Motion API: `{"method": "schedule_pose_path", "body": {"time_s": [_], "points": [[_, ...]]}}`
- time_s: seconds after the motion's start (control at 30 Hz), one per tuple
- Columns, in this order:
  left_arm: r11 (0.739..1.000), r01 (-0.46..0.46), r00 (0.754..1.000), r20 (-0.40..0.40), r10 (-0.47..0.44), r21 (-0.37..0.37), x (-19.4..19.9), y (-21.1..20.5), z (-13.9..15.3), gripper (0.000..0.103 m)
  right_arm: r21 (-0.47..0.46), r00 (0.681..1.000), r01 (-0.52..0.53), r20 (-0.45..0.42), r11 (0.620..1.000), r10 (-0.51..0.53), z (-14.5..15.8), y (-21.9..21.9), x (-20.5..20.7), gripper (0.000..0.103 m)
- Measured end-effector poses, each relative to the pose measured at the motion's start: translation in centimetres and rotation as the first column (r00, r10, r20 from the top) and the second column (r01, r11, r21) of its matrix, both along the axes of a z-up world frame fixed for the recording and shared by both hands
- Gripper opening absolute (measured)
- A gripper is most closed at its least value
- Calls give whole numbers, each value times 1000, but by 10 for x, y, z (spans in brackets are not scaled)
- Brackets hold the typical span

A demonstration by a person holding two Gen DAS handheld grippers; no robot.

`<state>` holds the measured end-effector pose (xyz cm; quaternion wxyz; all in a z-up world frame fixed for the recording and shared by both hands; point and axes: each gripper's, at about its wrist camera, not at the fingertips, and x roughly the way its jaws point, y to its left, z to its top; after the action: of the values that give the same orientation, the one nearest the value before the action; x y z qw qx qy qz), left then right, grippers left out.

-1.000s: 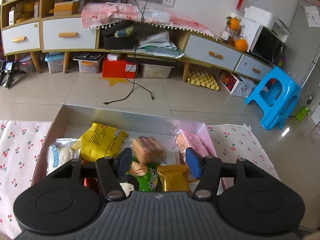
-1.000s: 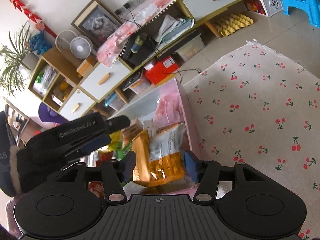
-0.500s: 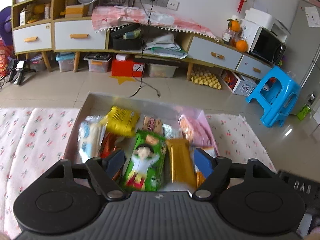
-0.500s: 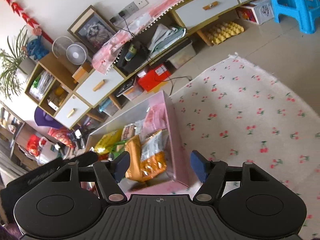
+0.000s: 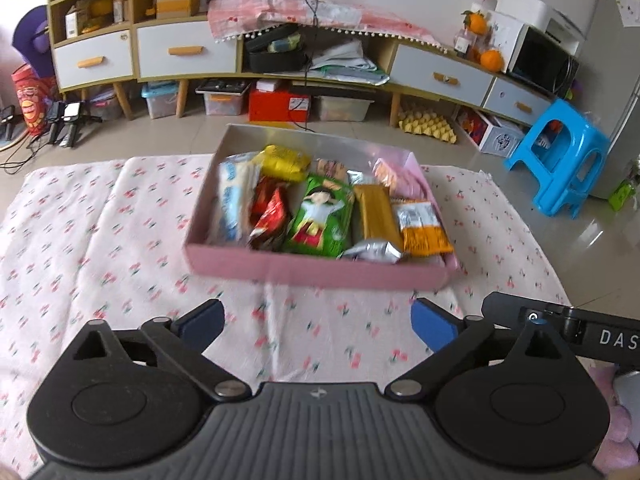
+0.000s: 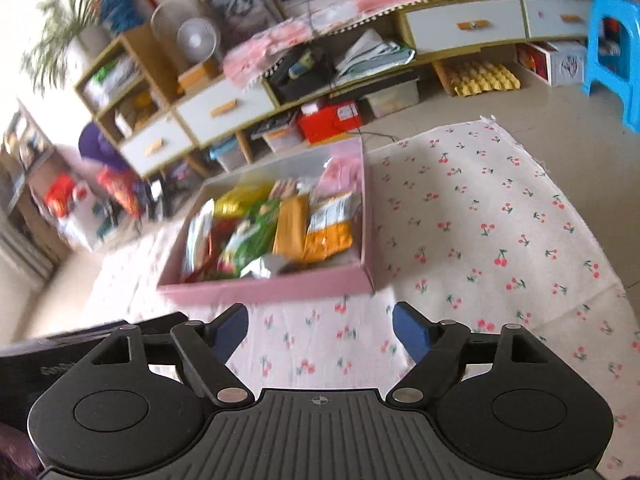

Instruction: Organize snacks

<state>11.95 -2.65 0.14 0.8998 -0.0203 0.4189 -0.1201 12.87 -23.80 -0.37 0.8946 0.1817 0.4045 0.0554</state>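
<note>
The pink box (image 5: 320, 272) of snack packets (image 5: 320, 220) sat on the cherry-print cloth (image 5: 80, 240). Both tools, left (image 5: 318, 320) and right (image 6: 320, 330), stood short of the box's near wall, jaws opening, nothing between them. Judged: packing looked complete; clear cloth flanked the box for withdrawal.

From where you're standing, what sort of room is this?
Most likely a lived-in home living room: a long low cabinet with drawers along the wall, a microwave on it, a blue plastic stool on the tiled floor, and a cherry-print cloth under a pink box of snacks.
</note>
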Motion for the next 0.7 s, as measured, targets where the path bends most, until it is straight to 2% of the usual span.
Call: {"method": "schedule_pose_path", "body": {"time_s": [0.13, 0.33, 0.4, 0.57, 0.7], "points": [[999, -22, 1000, 11, 21, 36, -18, 8, 5, 102, -31, 999, -30, -31, 999, 29, 11, 11, -12, 84], [994, -61, 998, -3, 61, 94, -41, 16, 11, 102, -100, 998, -21, -56, 995, 16, 27, 19, -31, 90], [990, -70, 997, -9, 71, 120, -47, 15, 11, 102, -111, 998, -28, -59, 993, 21, 28, 23, -36, 93], [988, -70, 997, -32, 76, 139, -62, 17, 9, 103, -185, 994, -56, -98, 981, 38, 23, 38, -47, 93], [983, -83, 995, -34, 89, 164, -67, 19, 8, 103, -211, 995, -72, -81, 975, 56, 29, 46, -50, 93]]}}
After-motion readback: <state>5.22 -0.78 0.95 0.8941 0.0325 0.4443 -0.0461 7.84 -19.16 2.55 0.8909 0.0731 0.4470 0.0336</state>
